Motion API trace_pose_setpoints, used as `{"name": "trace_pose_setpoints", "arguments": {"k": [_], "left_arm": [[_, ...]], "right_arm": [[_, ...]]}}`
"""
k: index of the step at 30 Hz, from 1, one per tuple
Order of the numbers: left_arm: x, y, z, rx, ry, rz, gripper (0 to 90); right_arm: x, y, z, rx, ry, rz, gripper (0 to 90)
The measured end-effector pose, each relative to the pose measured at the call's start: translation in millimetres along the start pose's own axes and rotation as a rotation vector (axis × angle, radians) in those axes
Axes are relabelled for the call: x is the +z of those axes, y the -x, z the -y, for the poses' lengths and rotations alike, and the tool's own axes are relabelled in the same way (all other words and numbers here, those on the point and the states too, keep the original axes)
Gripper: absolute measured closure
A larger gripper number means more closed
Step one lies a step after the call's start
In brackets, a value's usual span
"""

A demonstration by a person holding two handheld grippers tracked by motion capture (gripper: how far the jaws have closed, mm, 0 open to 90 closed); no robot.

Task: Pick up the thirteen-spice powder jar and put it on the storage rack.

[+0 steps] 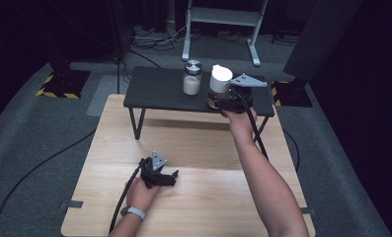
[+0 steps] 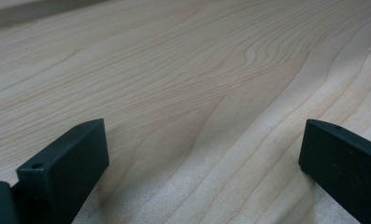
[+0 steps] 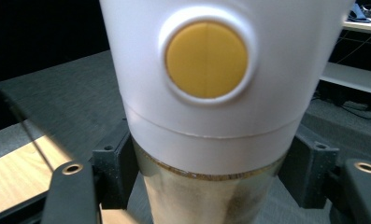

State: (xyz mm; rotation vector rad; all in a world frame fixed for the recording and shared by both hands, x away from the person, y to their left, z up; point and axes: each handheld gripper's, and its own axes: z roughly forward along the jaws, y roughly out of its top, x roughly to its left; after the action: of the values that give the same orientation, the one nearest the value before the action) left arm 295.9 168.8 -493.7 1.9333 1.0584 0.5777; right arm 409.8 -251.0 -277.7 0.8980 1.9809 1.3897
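The right gripper (image 1: 222, 98) clamps the white-lidded jar (image 1: 218, 86) beside the sugar jar (image 1: 192, 78). Glass looks slippery; grip below the lid. The left gripper (image 1: 170, 178) rests open-jawed.

Smooth white plastic dispenser lid (image 3: 220, 84)

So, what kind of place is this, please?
Probably a lab or studio set up for recording. A wooden table carries a small black shelf on grey carpet, with black curtains around, cables on the floor, and hazard tape.
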Motion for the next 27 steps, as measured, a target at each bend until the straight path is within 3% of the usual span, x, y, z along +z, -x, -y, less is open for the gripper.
{"name": "trace_pose_setpoints", "arguments": {"k": [13,17,22,27], "left_arm": [[0.5,-0.7,-0.3,0.001,0.0,0.004,1.6],[0.7,-0.8,-0.5,0.002,0.0,0.004,1.7],[0.6,-0.8,-0.5,0.003,0.0,0.004,1.7],[0.7,-0.8,-0.3,0.002,0.001,0.004,1.7]], "right_arm": [[35.4,8.5,-18.6,0.005,-0.022,0.066,30.1],[41.6,9.4,-15.9,0.022,-0.021,0.082,30.1],[44.0,5.3,-9.3,-0.012,-0.008,0.094,29.7],[39.8,21.6,-7.1,0.084,-0.024,0.051,17.2]]}}
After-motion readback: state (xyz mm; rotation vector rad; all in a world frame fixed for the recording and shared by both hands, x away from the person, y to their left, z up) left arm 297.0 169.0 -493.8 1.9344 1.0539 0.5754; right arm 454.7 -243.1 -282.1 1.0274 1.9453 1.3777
